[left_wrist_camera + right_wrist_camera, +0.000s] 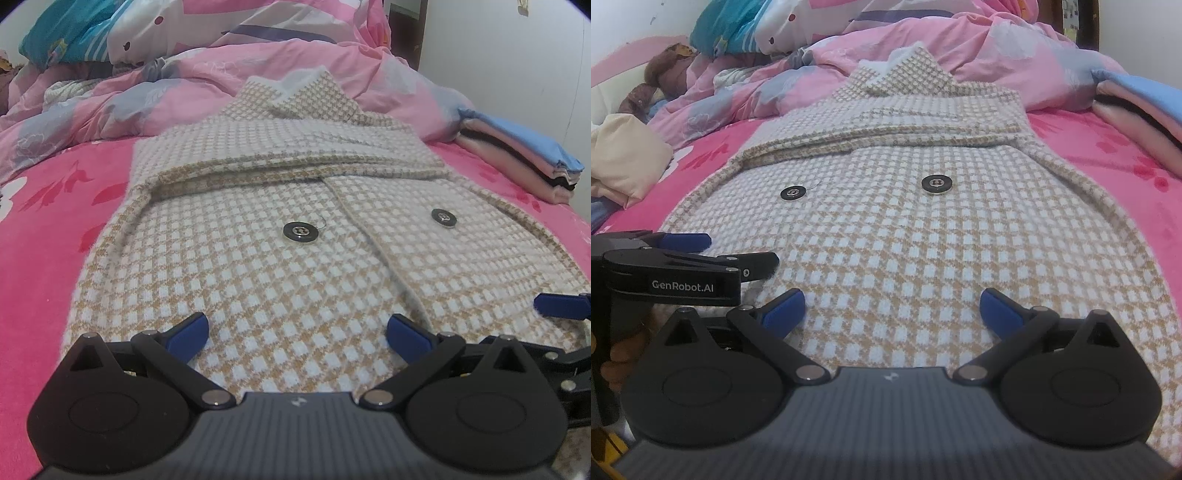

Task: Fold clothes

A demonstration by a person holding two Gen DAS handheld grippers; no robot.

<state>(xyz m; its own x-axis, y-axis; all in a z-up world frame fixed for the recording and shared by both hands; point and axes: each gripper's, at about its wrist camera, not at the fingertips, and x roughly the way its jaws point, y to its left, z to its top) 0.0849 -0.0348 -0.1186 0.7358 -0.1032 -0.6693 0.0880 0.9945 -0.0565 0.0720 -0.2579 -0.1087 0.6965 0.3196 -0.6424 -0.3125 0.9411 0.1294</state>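
Observation:
A tan-and-white checked jacket (236,273) lies flat on the pink bed sheet (40,236), front up, with two black buttons (300,232) and its sleeves folded across the chest. My left gripper (297,328) is open at the near hem, its blue fingertips (192,330) wide apart over the cloth and not pinching it. My right gripper (892,304) is open over the same hem of the jacket (905,236), farther right. The left gripper (683,243) also shows at the left of the right wrist view, a hand on its handle. Neither gripper holds anything.
A folded stack of pink, black and blue clothes (517,158) sits to the right of the jacket. A rumpled pink duvet (258,62) and pillows fill the back. A cream garment (624,158) and a brown plush toy (665,62) lie at the left.

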